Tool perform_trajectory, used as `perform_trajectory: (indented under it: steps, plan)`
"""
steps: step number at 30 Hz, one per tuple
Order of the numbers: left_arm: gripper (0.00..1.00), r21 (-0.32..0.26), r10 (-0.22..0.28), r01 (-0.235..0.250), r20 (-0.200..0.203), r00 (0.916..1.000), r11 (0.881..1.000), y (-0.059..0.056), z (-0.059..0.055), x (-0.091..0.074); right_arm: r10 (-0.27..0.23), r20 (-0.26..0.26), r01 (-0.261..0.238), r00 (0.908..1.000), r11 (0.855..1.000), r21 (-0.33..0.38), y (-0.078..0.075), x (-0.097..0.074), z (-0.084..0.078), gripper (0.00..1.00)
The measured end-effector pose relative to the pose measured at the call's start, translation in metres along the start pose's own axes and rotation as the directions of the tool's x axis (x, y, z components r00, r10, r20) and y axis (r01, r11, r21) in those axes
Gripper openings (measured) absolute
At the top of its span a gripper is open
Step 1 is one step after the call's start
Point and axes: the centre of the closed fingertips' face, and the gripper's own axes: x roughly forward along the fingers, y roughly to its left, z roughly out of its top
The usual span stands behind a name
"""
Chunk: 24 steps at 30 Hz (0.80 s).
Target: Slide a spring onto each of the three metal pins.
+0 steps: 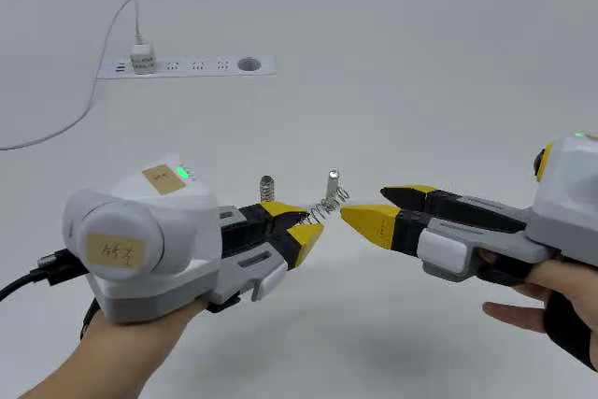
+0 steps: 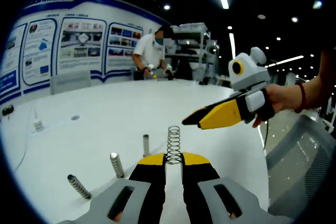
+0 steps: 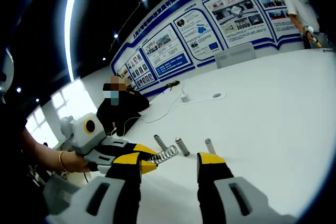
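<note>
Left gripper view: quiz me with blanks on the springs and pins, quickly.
The left hand-held gripper is shut on a ____.
The bare pin stands beside ____ sprung pins.
The right hand-held gripper has its jaws ____.
Missing words: spring; two; open.

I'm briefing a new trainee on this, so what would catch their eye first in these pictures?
The spring sticking out from the shut left claw, centre of the left gripper view, draws the eye first. The open, yellow-tipped right claw faces it from the right. On the white table beyond stand a bare metal pin and two metal pins that already wear springs.
</note>
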Motion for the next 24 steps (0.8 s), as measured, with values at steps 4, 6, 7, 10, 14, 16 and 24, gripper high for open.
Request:
perform_trajectory:
  steps: [4, 6, 7, 10, 14, 16, 24]
  plan:
    - [0.1, -0.008, -0.002, 0.002, 0.026, 0.9997, 1.0, -0.004, 0.005, -0.008, 0.047, 0.011, -0.047, 0.9989, 0.998, 0.045, 0.01, 0.005, 0.003, 0.39]
    - [0.1, -0.005, -0.006, 0.006, 0.034, 0.9994, 1.0, -0.006, 0.007, -0.011, 0.064, 0.022, -0.066, 0.9977, 0.996, 0.068, 0.013, 0.008, 0.005, 0.36]
    - [0.1, -0.003, -0.006, 0.006, 0.041, 0.9991, 1.0, -0.007, 0.009, -0.012, 0.08, 0.03, -0.082, 0.9963, 0.992, 0.091, 0.017, 0.009, 0.007, 0.34]
    - [0.1, -0.005, -0.007, 0.008, 0.063, 0.998, 1.0, -0.007, 0.012, -0.016, 0.102, 0.043, -0.107, 0.9938, 0.986, 0.125, 0.021, 0.011, 0.008, 0.31]
    - [0.1, -0.018, -0.012, 0.013, 0.093, 0.9956, 1.0, -0.008, 0.016, -0.02, 0.128, 0.043, -0.133, 0.9908, 0.98, 0.148, 0.027, 0.013, 0.007, 0.28]
    - [0.1, -0.014, -0.016, 0.017, 0.099, 0.995, 1.0, -0.009, 0.017, -0.022, 0.149, 0.045, -0.154, 0.9878, 0.974, 0.165, 0.033, 0.014, 0.007, 0.26]
    - [0.1, -0.024, -0.029, 0.033, 0.139, 0.9899, 0.999, -0.016, 0.022, -0.026, 0.186, 0.043, -0.19, 0.9817, 0.964, 0.185, 0.044, 0.017, 0.002, 0.17]
